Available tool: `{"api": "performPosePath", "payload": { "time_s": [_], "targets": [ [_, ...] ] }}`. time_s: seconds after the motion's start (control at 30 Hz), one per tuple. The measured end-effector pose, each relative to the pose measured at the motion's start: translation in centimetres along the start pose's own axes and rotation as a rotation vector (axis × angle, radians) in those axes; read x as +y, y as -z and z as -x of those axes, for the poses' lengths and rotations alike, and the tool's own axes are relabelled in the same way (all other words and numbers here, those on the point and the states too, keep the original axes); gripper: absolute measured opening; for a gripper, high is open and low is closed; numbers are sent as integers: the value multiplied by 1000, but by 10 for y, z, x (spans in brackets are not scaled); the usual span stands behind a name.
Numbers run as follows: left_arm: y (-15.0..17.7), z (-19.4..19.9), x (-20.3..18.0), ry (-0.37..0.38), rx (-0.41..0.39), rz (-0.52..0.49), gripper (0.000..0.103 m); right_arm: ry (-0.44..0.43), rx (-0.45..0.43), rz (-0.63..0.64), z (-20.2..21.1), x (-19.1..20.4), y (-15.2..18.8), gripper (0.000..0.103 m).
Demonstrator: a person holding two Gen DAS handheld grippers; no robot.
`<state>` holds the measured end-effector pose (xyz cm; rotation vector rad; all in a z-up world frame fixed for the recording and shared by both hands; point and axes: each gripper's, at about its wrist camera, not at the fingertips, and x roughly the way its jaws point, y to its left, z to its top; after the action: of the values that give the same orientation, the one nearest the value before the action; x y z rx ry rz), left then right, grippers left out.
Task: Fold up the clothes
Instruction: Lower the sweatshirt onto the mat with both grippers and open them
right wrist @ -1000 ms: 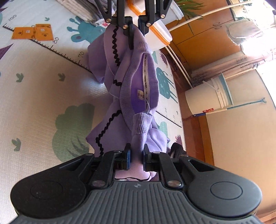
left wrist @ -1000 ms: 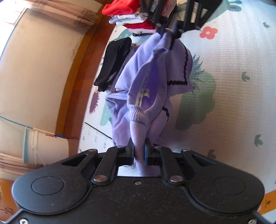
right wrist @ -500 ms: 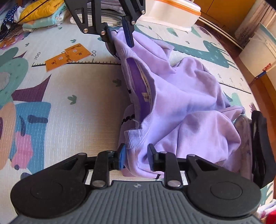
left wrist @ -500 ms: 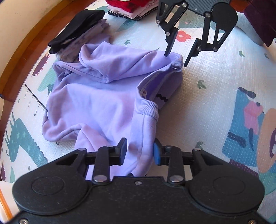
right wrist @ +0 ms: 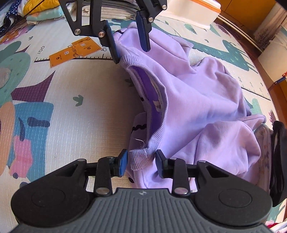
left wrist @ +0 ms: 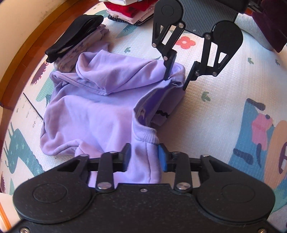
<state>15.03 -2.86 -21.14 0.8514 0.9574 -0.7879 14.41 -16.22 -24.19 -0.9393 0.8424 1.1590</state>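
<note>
The purple top (left wrist: 100, 111), hanging from both grips a second ago, now lies crumpled on the mat (left wrist: 211, 114). I find the left hand-held gripper (left wrist: 144, 156) closing and the right hand-held gripper (right wrist: 141, 163) closing, shoulder fabric loose between unpressed pads. I judge it laid down; flattening comes next.

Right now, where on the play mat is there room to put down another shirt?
Bare mat lies between the purple sweatshirt and the orange cards. It is crowded beyond the sweatshirt: a black garment and a folded stack.
</note>
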Motion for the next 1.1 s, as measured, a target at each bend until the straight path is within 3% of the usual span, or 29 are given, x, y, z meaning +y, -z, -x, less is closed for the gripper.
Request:
{"api": "performPosePath", "payload": {
  "time_s": [0.03,0.07,0.1,0.23,0.37,0.43,0.5,0.53,0.63,0.67,0.7,0.77,0.83,0.9,1.1],
  "targets": [
    [0,0,5,1,-3,17,11,-7,0,-15,0,-2,1,27],
    [1,2,15,13,-11,54,11,-18,-4,-41,0,-6,1,16],
    [3,3,26,24,-17,103,11,-20,-12,-75,2,-13,1,14],
    [10,6,60,84,-33,271,11,-3,-45,-200,9,-41,0,13],
    [8,1,63,76,-23,296,10,-5,-47,-246,12,-56,-2,12],
    [2,9,60,-95,-47,238,9,55,-58,-232,16,-59,-5,11],
    [-5,31,44,-388,-136,109,8,204,-113,-184,29,-59,-12,11],
    [-3,39,27,-474,-191,42,8,300,-164,-146,42,-57,-15,11],
    [13,48,-46,-594,-312,-147,8,526,-300,36,77,-20,-13,11],
    [20,42,-71,-589,-318,-212,8,556,-334,98,83,0,-7,11],
    [31,22,-101,-528,-277,-300,8,533,-320,156,77,23,4,12],
    [57,-12,-152,-435,-224,-481,8,415,-230,265,50,70,28,11],
    [79,-31,-185,-364,-196,-587,8,297,-125,327,18,102,54,11],
    [91,-40,-204,-322,-181,-612,8,236,-60,356,-3,122,73,11],
    [91,-44,-206,-292,-172,-582,8,212,-49,425,-9,141,85,11]
  ]
}}
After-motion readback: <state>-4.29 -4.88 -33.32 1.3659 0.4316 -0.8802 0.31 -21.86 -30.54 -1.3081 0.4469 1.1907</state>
